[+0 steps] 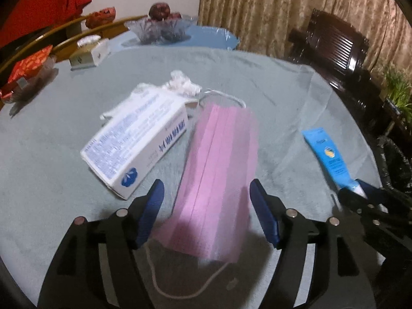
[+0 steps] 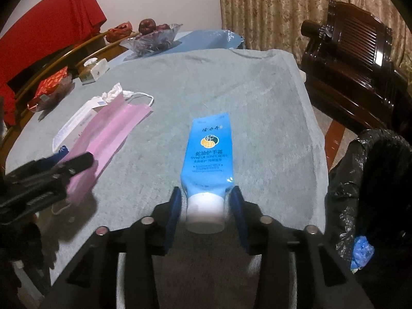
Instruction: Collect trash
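Left gripper [image 1: 207, 200]: spread wide over the near end of the pink mask [image 1: 219, 170], not pinching yet
Box [image 1: 136, 144]: left of the mask, tissue wad [image 1: 180, 82] at its far end
Right gripper [image 2: 206, 206]: fingers hugging the capped end of the blue tube [image 2: 208, 152]; real pinch? can't tell
Bin bag [image 2: 370, 180]: right of the counter [image 2: 257, 90]
Progress: early, I reckon; mask, box, tissue and tube all on the counter

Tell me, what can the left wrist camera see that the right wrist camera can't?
Only the left wrist view shows the left gripper open around the pink face mask and a green plant. Only the right wrist view shows a blue glove by the black trash bag. Both show the blue hand cream tube, white box and fruit bowl.
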{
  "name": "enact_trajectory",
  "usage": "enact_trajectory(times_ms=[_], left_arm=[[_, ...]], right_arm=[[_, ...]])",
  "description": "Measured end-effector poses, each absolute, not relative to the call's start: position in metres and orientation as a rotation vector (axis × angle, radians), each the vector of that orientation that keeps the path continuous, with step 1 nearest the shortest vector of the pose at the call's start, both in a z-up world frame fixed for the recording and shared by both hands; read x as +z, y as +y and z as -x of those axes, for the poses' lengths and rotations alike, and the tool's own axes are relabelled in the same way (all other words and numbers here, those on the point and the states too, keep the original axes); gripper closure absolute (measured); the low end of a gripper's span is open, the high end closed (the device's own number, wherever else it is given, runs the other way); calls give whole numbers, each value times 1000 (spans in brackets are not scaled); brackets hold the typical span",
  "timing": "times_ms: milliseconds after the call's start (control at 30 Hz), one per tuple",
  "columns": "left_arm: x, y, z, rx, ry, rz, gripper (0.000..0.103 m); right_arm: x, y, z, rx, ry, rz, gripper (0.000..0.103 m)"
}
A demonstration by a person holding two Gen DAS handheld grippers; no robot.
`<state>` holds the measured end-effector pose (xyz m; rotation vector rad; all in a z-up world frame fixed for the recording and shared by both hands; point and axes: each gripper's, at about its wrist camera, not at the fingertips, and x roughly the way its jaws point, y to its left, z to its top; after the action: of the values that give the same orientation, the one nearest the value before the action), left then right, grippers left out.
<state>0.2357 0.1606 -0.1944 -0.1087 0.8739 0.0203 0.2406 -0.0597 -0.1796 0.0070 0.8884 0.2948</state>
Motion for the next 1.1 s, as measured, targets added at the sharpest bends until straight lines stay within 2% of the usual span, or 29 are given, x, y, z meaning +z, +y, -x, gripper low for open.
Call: enact_trajectory(times_ms=[233,433,533,567,700,1100], left_arm=[[-200,154,-239,7,886,121,34],[-200,157,-239,25,882,134,62],[-200,160,-240,44,880,140,79],[-200,161,-241,43,879,145,88],[-200,158,-242,34,879,140,100],[-179,137,-217,-28,872,169,102]], right_arm=[[-181,-60,-243,287,888,-5,56],[-185,-57,-246,273,893,4,55],[-185,-56,-249,269,893,-4,55],[-185,-55,-250,266,895,-6,55],[-185,-56,-253,268,896,-15,58],[-162,-67,-238,303,853,-42,59]])
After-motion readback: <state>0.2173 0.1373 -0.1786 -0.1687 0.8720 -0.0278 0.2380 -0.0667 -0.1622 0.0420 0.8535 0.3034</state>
